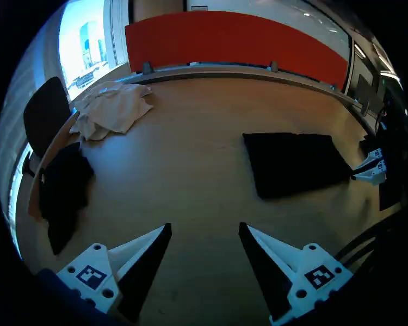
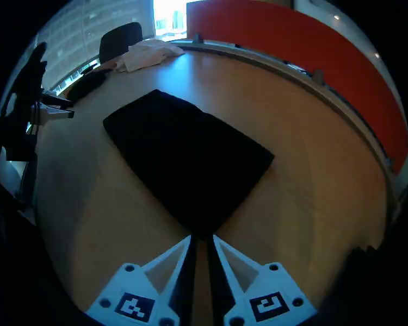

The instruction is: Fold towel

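The black towel point(image 2: 187, 163) is lying flat on the tabletop point(image 1: 198, 141). The right claw point(image 2: 202, 239) is sitting at the towel's corner, fingers almost pressed together; whether they are pinching it, I cannot tell. The left claw point(image 1: 205, 228) is hovering spread, well apart from the towel

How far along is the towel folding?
The black towel lies flat as a neat rectangle, possibly folded already. The right hand-held gripper is nearly closed at its near corner; whether it grips is unclear. The left hand-held gripper hovers open. Any further fold is not yet done.
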Demonstrator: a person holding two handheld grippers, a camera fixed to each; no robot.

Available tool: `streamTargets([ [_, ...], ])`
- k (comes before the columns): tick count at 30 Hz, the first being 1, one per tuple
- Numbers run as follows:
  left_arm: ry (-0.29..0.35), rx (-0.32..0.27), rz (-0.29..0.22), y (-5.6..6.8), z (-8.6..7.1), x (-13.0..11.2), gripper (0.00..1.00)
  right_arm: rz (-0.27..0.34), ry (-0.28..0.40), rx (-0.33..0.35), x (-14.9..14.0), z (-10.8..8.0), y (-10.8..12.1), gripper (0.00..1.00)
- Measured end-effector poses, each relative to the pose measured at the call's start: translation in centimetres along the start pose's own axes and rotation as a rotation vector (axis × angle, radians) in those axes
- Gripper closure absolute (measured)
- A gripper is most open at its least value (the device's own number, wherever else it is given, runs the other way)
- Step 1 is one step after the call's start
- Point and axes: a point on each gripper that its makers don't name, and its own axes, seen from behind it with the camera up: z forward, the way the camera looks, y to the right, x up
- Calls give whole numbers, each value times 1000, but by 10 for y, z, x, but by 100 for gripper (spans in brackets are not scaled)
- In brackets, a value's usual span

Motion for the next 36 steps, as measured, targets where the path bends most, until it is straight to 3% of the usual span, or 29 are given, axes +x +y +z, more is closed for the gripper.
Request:
streamTargets([
  [14,6,3,-13,-4,-1,3,8,-65,11,-10,12,-5,0,94],
  [23,13,10,-20,-8,-4,4,8,-114,81,-23,54,-18,2,94],
  [36,19,21,-32,-12,-8,3,8,-243,183,-43,127,-35,-3,94],
])
